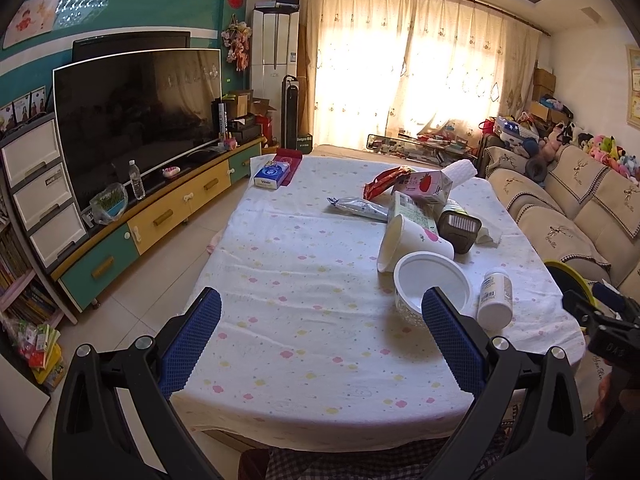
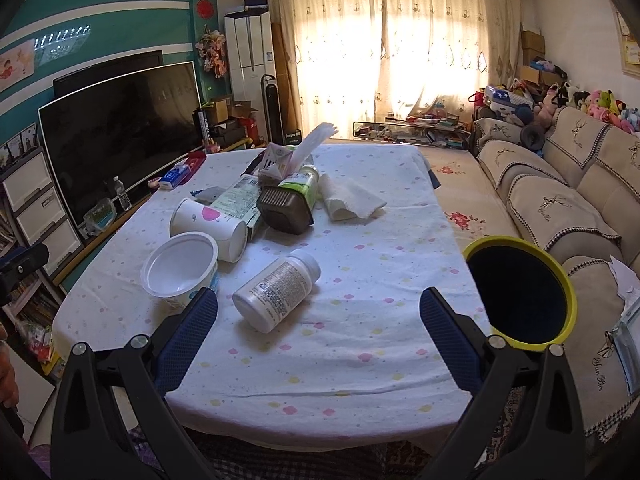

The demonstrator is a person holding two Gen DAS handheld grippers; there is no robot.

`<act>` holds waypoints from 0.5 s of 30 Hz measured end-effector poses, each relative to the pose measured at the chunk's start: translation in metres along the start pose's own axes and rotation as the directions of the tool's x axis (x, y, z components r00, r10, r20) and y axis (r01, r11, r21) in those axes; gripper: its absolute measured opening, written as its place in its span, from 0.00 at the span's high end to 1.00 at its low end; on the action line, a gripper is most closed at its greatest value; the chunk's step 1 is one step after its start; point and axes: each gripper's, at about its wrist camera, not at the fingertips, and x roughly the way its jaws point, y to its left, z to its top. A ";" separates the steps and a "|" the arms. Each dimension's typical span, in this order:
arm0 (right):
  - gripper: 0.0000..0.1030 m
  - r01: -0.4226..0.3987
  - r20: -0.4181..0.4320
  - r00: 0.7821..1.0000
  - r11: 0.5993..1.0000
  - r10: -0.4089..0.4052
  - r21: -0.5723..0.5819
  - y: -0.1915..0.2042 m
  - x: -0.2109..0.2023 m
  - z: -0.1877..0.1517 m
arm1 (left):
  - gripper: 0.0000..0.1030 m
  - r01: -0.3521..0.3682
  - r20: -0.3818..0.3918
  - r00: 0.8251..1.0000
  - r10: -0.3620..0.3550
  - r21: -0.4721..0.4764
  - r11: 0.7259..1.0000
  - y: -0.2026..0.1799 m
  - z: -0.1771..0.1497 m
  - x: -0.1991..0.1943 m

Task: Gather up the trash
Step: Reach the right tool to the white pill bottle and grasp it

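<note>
Trash lies on a table with a white flowered cloth. A white bowl stands upright. A white pill bottle lies on its side. A paper cup, cartons, a brown tub, wrappers and a paper towel lie behind. A yellow-rimmed bin stands at the table's right edge. My left gripper is open above the near table. My right gripper is open, just short of the pill bottle.
A TV on a low cabinet runs along the left. A beige sofa with plush toys is on the right. A tissue pack lies at the table's far left corner. Curtains cover the far window.
</note>
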 end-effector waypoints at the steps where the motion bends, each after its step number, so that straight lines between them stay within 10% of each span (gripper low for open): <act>1: 0.06 -0.006 -0.010 1.000 1.000 0.006 -0.003 0.004 0.005 -0.001 | 0.04 -0.003 -0.005 1.000 0.003 0.000 1.000 0.001 -0.001 0.003; 15: 0.06 -0.007 -0.146 0.989 0.999 0.000 -0.047 0.031 0.077 -0.001 | 0.04 -0.016 -0.057 0.998 0.014 -0.040 0.999 0.020 -0.008 0.029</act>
